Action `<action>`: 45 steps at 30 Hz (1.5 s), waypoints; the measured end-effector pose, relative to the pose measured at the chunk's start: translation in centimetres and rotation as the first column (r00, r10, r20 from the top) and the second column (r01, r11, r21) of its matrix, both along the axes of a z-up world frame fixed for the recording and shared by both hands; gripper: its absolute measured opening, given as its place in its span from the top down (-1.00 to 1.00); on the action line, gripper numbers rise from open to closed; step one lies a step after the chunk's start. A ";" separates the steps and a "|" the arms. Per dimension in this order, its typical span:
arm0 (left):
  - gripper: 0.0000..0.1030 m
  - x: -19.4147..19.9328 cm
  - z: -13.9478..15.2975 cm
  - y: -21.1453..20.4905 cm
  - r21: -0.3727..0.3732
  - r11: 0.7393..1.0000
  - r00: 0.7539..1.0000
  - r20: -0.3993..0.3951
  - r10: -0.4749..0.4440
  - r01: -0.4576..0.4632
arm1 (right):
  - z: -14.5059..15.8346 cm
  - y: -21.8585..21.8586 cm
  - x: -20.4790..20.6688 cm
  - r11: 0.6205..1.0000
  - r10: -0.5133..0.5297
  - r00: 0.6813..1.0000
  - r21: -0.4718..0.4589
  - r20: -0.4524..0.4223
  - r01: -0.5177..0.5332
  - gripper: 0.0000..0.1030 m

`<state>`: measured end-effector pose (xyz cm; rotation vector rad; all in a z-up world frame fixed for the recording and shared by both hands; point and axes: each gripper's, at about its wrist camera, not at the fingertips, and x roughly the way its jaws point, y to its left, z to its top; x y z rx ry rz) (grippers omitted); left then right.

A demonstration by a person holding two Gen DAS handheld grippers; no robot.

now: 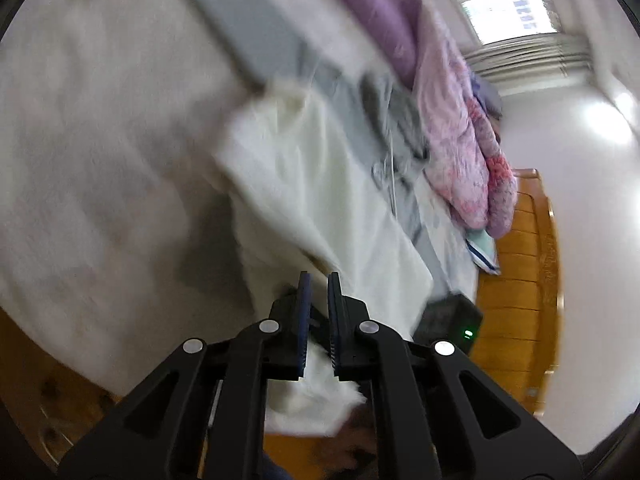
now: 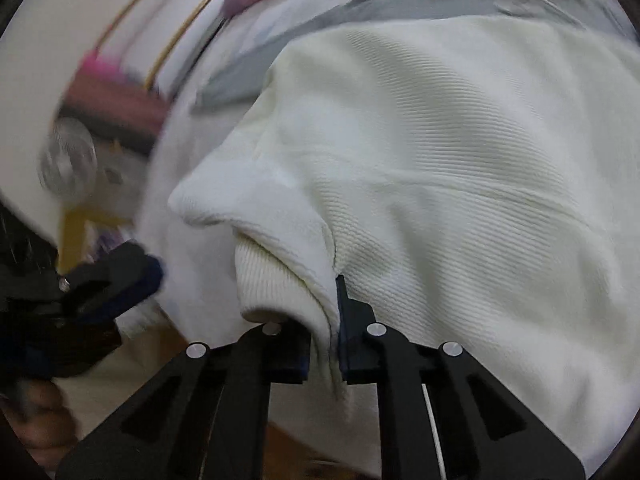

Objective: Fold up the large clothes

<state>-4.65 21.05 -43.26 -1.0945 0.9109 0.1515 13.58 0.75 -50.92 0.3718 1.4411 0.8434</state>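
Note:
A large cream ribbed sweater lies spread over the bed, one edge lifted. In the left wrist view my left gripper is shut on a fluffy white edge of it, and fabric shows between the blue pads. In the right wrist view the sweater fills the frame. My right gripper is shut on a bunched fold by the ribbed cuff, and the cloth hides its left finger. The left gripper appears blurred at the left of that view, holding white cloth. A black body with a green light sits at the sweater's far edge.
The bed has a pale sheet. A grey garment and a purple-pink quilt lie beyond the sweater. A wooden bed frame borders the right side, and a window is behind it. A hand shows at the lower left.

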 end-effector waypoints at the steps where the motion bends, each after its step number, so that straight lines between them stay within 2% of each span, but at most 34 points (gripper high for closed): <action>1: 0.84 0.0 0.9 0.1 0.029 0.999 1.000 0.020 0.013 -0.014 | 0.2 -1.2 0.5 0.999 -0.038 0.999 0.020 -0.026 0.039 0.83; 3: 0.78 0.0 2.0 0.3 0.087 0.995 0.999 0.023 0.047 -0.049 | 0.7 -4.5 1.8 0.988 -0.135 0.987 0.066 -0.085 0.141 0.83; 5: 0.63 0.7 1.9 0.2 0.152 0.987 0.998 -0.029 0.058 -0.053 | 1.2 -7.4 2.7 0.971 -0.204 0.970 0.099 -0.131 0.217 0.83; 7: 0.61 2.5 0.8 -0.8 0.220 0.975 0.991 -0.130 0.020 0.009 | 1.8 -10.4 3.4 0.950 -0.258 0.950 0.131 -0.173 0.282 0.83; 8: 0.55 3.6 -0.1 -1.7 0.233 0.972 0.988 -0.153 -0.002 0.039 | 2.3 -12.0 3.7 0.937 -0.286 0.939 0.147 -0.189 0.315 0.83; 11: 0.43 7.2 -2.3 -4.5 0.170 0.980 0.980 -0.187 -0.067 0.099 | 3.4 -16.7 4.3 0.894 -0.361 0.904 0.190 -0.227 0.405 0.83; 14: 0.42 10.4 -2.7 -7.8 0.155 0.975 0.979 -0.152 -0.137 0.161 | 4.1 -21.2 4.5 0.843 -0.441 0.859 0.209 -0.262 0.496 0.83; 17: 0.34 13.7 -2.7 -12.2 0.135 0.961 0.967 -0.111 -0.227 0.241 | 4.1 -26.0 4.7 0.790 -0.519 0.803 0.194 -0.293 0.582 0.83; 22: 0.17 17.8 -3.8 -19.3 0.113 0.912 0.916 -0.124 -0.381 0.394 | 1.0 -32.7 2.9 0.709 -0.639 0.688 0.084 -0.345 0.700 0.83; 24: 0.05 18.3 -4.7 -20.7 0.115 0.898 0.901 -0.150 -0.406 0.424 | -1.4 -34.4 2.2 0.705 -0.664 0.660 -0.001 -0.351 0.709 0.82; 26: -0.01 18.5 -6.2 -21.7 0.111 0.886 0.882 -0.210 -0.422 0.450 | -3.3 -35.6 1.4 0.688 -0.683 0.622 -0.051 -0.382 0.724 0.83; 27: -0.01 18.3 -6.8 -21.5 0.103 0.885 0.877 -0.226 -0.423 0.454 | -3.8 -36.0 1.1 0.690 -0.682 0.621 -0.057 -0.388 0.722 0.83; 29: -0.09 17.9 -8.1 -21.6 0.096 0.884 0.868 -0.266 -0.419 0.457 | -3.5 -35.8 0.8 0.715 -0.669 0.655 -0.065 -0.351 0.696 0.83; 31: -0.15 17.3 -8.7 -21.5 0.111 0.884 0.868 -0.277 -0.412 0.455 | -3.8 -35.5 0.5 0.723 -0.659 0.655 -0.070 -0.370 0.688 0.83; 32: -0.25 17.3 -8.9 -21.5 0.117 0.883 0.867 -0.287 -0.407 0.454 | -3.9 -35.3 0.5 0.730 -0.653 0.661 -0.076 -0.371 0.679 0.83; 35: -0.30 16.6 -9.5 -21.6 0.132 0.880 0.863 -0.306 -0.403 0.457 | -3.1 -35.1 1.4 0.763 -0.637 0.702 -0.132 -0.319 0.633 0.63; 37: -0.35 16.8 -9.8 -21.8 0.154 0.861 0.847 -0.330 -0.417 0.484 | -2.7 -35.8 1.4 0.763 -0.643 0.699 -0.183 -0.313 0.620 0.32; 39: -0.38 17.0 -10.2 -22.0 0.180 0.838 0.827 -0.361 -0.431 0.515 | -2.2 -36.7 1.5 0.752 -0.657 0.684 -0.209 -0.317 0.625 0.27; 41: -0.39 16.9 -10.3 -21.9 0.177 0.841 0.829 -0.361 -0.428 0.511 | -1.7 -37.0 2.2 0.753 -0.656 0.687 -0.210 -0.313 0.624 0.27; 42: -0.39 16.8 -10.2 -21.9 0.173 0.845 0.832 -0.358 -0.424 0.506 | -1.2 -37.3 2.3 0.764 -0.644 0.705 -0.189 -0.299 0.617 0.27; 44: -0.39 16.7 -10.2 -21.8 0.175 0.844 0.831 -0.358 -0.426 0.508 | 0.6 -36.4 4.1 0.800 -0.600 0.775 -0.169 -0.197 0.576 0.28; 45: -0.39 16.8 -10.1 -21.9 0.174 0.845 0.832 -0.359 -0.424 0.506 | 1.2 -35.9 4.8 0.818 -0.575 0.801 -0.153 -0.169 0.555 0.27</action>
